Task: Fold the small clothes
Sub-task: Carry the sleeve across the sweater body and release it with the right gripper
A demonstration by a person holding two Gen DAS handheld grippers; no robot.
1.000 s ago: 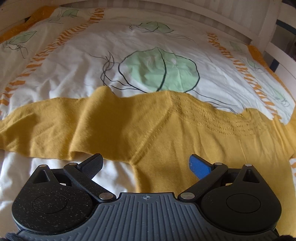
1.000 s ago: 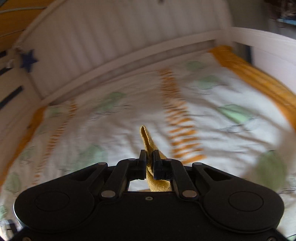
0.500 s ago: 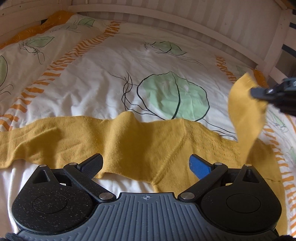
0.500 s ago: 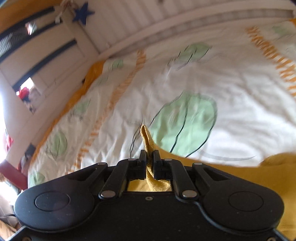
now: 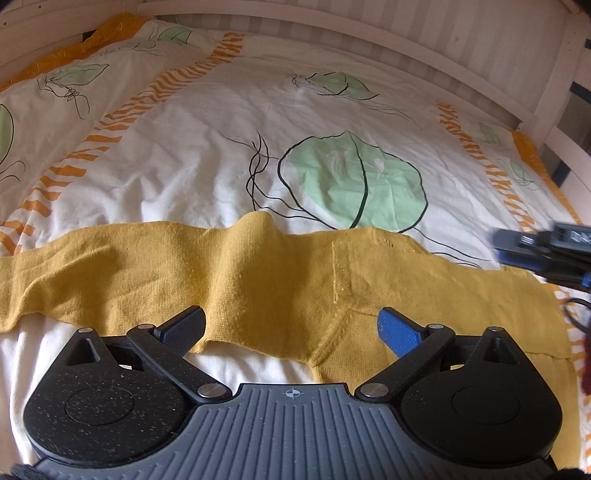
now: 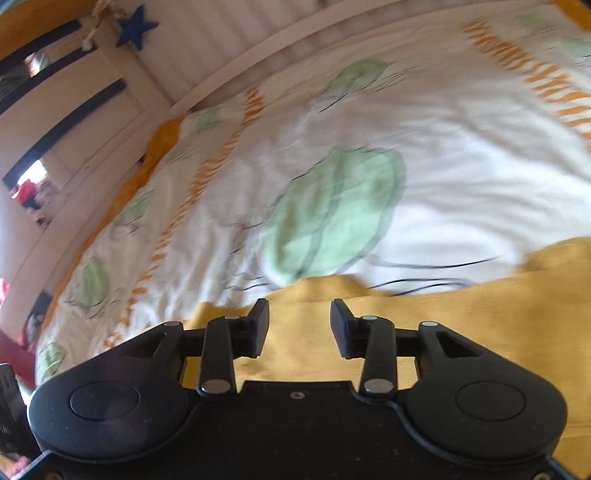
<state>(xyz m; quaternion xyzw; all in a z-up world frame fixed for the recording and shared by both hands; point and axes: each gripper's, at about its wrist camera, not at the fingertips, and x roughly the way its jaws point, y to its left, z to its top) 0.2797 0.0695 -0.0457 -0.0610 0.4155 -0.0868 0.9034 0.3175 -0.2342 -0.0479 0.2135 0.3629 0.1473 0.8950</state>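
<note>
A mustard-yellow knit top (image 5: pixel 280 273) lies flat across the bed, one sleeve stretched out to the left. My left gripper (image 5: pixel 291 326) is open and empty, hovering just above the garment's near edge by the armpit seam. My right gripper (image 6: pixel 299 326) is open and empty just above the yellow fabric (image 6: pixel 461 306). It also shows at the right edge of the left wrist view (image 5: pixel 543 251), over the garment's right side.
The bed is covered by a white duvet (image 5: pixel 207 155) printed with green leaves and orange stripes. A white slatted bed frame (image 5: pixel 424 33) runs along the far side and right. A blue star (image 6: pixel 136 26) hangs on the frame at the left.
My right gripper has opened and let go of the yellow fabric it held up. That part now lies flat on the garment. The left gripper stays open.
</note>
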